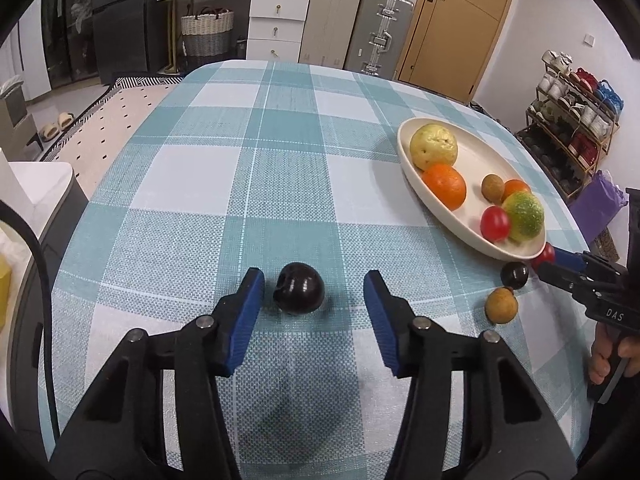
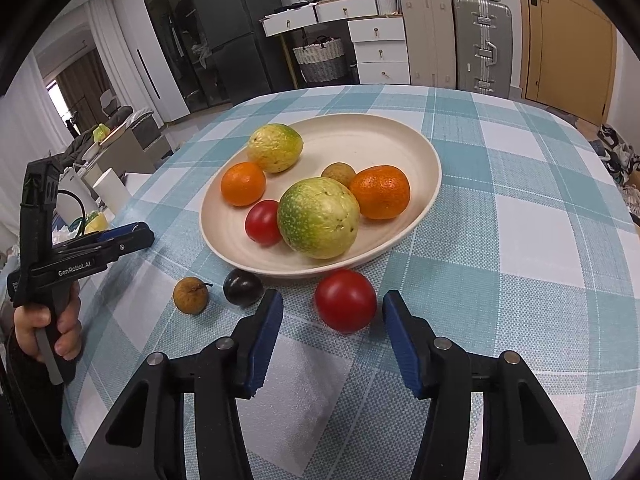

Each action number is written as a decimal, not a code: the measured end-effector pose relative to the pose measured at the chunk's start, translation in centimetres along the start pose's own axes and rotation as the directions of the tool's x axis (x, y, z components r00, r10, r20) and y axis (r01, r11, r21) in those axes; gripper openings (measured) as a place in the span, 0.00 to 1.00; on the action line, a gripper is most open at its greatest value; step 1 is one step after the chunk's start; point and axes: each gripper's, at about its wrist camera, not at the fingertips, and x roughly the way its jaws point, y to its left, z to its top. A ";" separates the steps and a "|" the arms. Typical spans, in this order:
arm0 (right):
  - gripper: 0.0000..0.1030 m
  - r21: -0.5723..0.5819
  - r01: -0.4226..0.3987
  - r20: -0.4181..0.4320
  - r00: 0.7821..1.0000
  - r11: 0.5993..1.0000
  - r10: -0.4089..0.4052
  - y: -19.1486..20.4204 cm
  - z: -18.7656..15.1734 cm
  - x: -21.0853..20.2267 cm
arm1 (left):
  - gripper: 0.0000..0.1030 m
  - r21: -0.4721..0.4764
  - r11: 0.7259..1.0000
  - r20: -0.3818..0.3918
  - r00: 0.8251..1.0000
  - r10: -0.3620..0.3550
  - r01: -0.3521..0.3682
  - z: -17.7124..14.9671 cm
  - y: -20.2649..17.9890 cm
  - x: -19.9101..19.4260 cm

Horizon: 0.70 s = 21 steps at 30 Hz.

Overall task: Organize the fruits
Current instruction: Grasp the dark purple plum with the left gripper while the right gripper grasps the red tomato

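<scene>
My left gripper (image 1: 314,286) is open, its blue pads on either side of a dark plum (image 1: 299,288) lying on the checked tablecloth. My right gripper (image 2: 333,310) is open around a loose red tomato (image 2: 345,300) just in front of the cream plate (image 2: 416,152). The plate holds two yellow-green guavas (image 2: 318,218), two oranges (image 2: 381,191), a small tomato (image 2: 263,222) and a brown longan (image 2: 338,173). A second dark plum (image 2: 242,287) and a loose longan (image 2: 191,295) lie on the cloth left of my right gripper. The plate also shows in the left wrist view (image 1: 472,156).
The table (image 1: 248,168) carries a teal and white checked cloth. Its edges curve away at left and far side. Drawers, suitcases (image 1: 378,34), a wicker basket and a door stand behind. A shoe rack (image 1: 572,120) is at right.
</scene>
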 end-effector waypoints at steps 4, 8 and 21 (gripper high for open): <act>0.53 -0.002 0.001 -0.005 1.000 1.000 -0.001 0.0 -0.1 0.1 | 0.41 0.012 1.000 -0.004 1.000 0.013 -0.013 0.0 -0.1 0.1; 0.50 -0.006 0.000 -0.008 1.000 1.000 0.000 0.1 -0.1 0.1 | 0.32 0.010 1.000 -0.003 1.000 0.026 -0.026 0.1 -0.1 0.1; 0.38 0.004 0.006 -0.011 1.000 1.000 -0.006 -0.3 -0.1 0.3 | 0.21 0.015 1.000 0.019 1.000 0.015 -0.015 0.0 0.1 -0.4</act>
